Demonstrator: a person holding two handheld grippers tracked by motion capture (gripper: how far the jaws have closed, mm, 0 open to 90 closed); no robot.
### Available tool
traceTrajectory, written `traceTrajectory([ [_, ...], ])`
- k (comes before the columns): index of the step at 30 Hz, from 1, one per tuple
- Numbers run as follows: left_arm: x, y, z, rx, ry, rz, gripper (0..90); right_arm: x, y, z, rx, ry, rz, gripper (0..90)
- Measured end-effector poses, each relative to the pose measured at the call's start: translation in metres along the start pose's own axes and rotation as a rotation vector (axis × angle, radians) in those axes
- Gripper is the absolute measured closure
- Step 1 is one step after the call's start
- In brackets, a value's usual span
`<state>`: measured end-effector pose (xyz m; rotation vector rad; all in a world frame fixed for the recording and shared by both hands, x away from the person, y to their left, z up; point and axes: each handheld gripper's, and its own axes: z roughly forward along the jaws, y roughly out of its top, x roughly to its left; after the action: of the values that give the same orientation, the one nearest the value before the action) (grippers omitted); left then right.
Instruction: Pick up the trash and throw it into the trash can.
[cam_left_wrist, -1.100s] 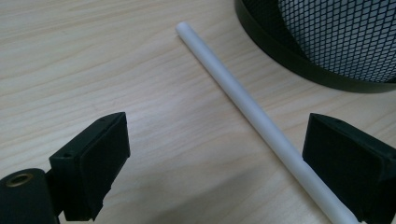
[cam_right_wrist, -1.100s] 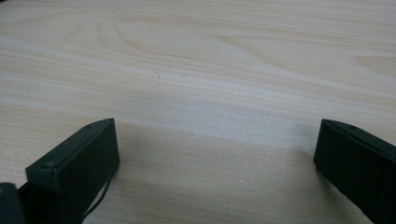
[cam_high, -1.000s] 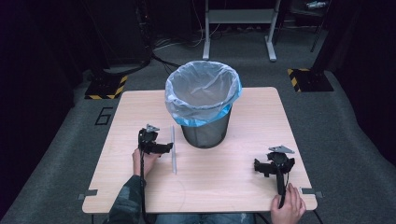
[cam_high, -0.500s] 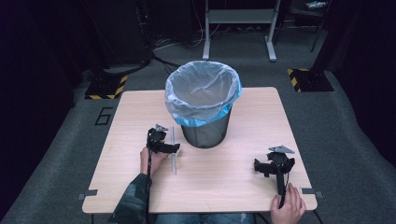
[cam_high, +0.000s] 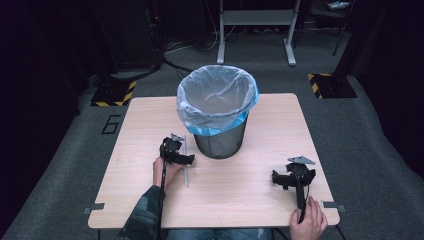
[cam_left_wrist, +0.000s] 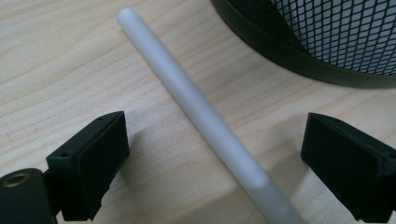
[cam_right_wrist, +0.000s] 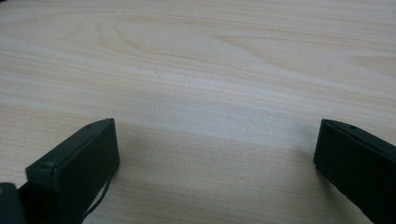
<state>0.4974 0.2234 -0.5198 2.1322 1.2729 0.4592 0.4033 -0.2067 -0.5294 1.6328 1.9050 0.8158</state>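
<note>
Frosted white tube (cam_left_wrist: 210, 130), black mesh bin (cam_high: 220, 142), pale-blue liner (cam_high: 216, 100)

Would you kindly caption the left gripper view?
Open left gripper straddles a white tube lying beside the mesh bin.

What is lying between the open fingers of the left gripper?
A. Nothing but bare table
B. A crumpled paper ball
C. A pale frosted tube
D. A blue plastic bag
C: in the left gripper view, the pale frosted tube lies flat on the table between the two spread fingers of the left gripper, untouched by either, beside the mesh bin.
</note>
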Motion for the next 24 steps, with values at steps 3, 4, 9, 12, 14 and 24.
traceTrajectory([
  [3,0.000,0.000,-0.005,-0.025,-0.003,0.006,28.8,0.000,0.000,0.000,0.001,0.000,0.001,0.0],
  [4,0.000,0.000,-0.007,-0.027,-0.007,0.009,39.6,0.000,0.000,0.000,0.001,0.000,0.002,0.0],
  [9,0.008,-0.005,-0.012,-0.039,-0.011,-0.014,77.6,0.000,0.000,0.000,0.002,0.000,0.002,0.0],
  [12,0.019,-0.010,-0.016,-0.046,-0.034,-0.051,78.8,0.000,0.000,0.000,0.000,0.000,0.000,0.0],
  [14,0.021,-0.011,-0.017,-0.047,-0.032,-0.057,78.9,0.000,0.000,0.000,0.001,0.000,0.001,0.0],
  [24,0.040,-0.018,-0.040,-0.111,-0.020,-0.118,78.8,0.000,0.000,0.000,0.001,0.000,0.001,0.0],
])
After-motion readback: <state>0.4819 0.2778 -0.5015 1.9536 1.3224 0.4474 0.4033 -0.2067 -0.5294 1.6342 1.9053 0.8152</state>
